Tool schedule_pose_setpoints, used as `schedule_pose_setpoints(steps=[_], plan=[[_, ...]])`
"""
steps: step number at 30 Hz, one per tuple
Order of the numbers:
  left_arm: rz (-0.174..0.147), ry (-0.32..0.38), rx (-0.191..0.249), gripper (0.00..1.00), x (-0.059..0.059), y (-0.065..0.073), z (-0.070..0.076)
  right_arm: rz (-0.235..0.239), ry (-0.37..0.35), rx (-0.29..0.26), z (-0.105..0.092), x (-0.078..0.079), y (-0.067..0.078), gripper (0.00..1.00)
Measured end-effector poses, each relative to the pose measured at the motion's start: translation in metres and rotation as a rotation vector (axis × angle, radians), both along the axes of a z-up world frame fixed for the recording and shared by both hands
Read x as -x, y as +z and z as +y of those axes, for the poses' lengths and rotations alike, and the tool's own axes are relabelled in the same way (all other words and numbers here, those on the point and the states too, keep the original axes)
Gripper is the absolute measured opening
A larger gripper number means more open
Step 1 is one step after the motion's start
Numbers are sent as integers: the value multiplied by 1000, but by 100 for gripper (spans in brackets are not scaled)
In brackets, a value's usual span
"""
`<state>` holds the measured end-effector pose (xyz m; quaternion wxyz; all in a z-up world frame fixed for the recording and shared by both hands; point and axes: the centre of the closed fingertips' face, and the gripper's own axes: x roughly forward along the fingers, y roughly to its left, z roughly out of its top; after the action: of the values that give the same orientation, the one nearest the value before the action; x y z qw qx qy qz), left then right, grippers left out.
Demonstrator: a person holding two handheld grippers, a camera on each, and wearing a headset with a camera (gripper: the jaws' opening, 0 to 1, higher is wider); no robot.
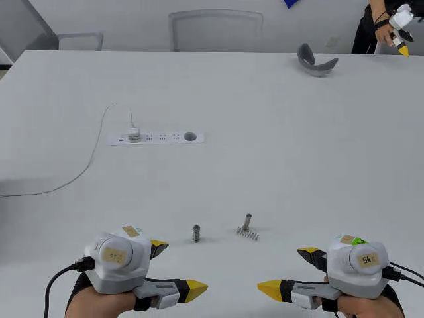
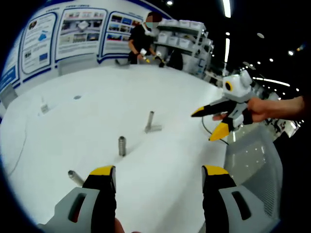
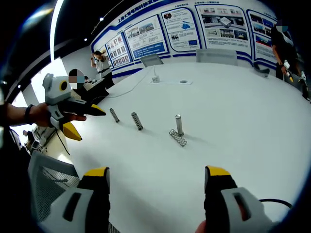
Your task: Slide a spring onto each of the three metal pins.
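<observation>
A bare metal pin [image 1: 247, 221] stands upright on the white table [image 1: 278, 152], with a loose spring [image 1: 248, 232] lying at its foot. To its left a second pin [image 1: 196, 232] carries a spring. In the right gripper view a third sprung pin [image 3: 114, 115] stands beyond the second pin [image 3: 137, 121], the bare pin [image 3: 179, 124] and the loose spring [image 3: 178, 137]. My left gripper [image 1: 179, 268] is open at the near left, with nothing between its jaws. My right gripper [image 1: 289, 270] is open at the near right and holds nothing. Both point inward, short of the pins.
A white power strip [image 1: 156, 138] with a plugged charger and a thin cable [image 1: 86, 169] lies mid-table to the left. A grey curved piece [image 1: 315, 61] rests at the far right. A chair [image 1: 215, 30] stands behind the table, and a person [image 1: 381, 26] at the far right corner.
</observation>
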<state>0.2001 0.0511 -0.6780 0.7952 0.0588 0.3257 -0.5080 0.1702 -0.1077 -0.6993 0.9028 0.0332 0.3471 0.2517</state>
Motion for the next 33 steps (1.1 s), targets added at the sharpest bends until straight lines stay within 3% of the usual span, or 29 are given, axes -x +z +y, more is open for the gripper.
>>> schedule_pose_setpoints(steps=[21, 33], plan=[[-46, -174, -50, 72, -2, -2, -64, 22, 3, -9, -3, 9, -7, 82], [-45, -211, -48, 71, -13, -11, -101, 19, 8, -3, -10, 7, -4, 82]])
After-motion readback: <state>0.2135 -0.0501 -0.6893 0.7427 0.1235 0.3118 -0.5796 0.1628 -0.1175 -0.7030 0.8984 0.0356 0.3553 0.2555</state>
